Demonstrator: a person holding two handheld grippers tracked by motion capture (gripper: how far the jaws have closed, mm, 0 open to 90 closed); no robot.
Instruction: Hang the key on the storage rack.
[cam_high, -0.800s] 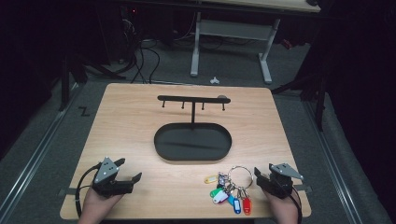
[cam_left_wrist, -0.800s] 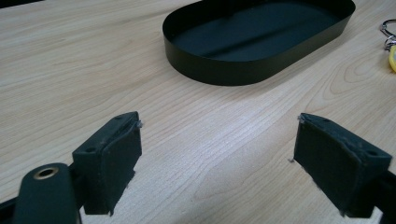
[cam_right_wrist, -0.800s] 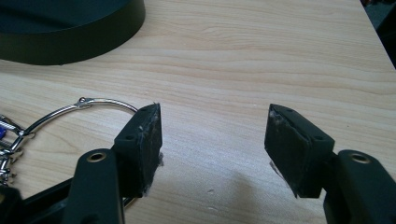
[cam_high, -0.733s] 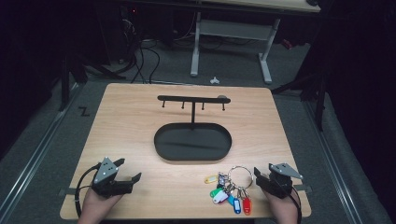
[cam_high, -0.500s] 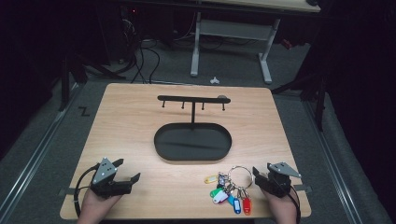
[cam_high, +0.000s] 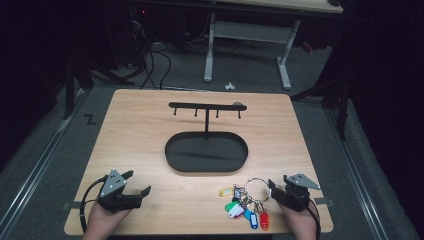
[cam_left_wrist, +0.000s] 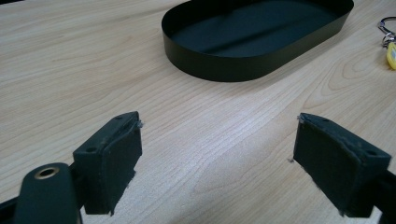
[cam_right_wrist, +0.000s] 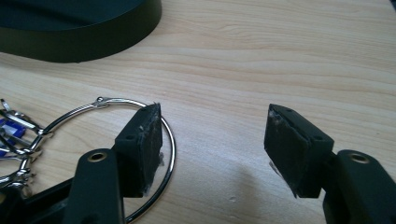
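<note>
One big key ring (cam_high: 256, 187) is lying just left of the right gripper (cam_high: 273, 191), whose jaws are standing open around its edge.

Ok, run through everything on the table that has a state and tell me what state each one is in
Key ring: flat on the table, not gripped, one jaw of the right gripper over its wire.
Colored key tags: bunched on the ring, lying on the table.
Hook stand: upright, nothing hanging on its hooks.
Oval tray: empty.
Left gripper: open, nothing between its jaws.
Right gripper: open, bare table between its jaws.
</note>
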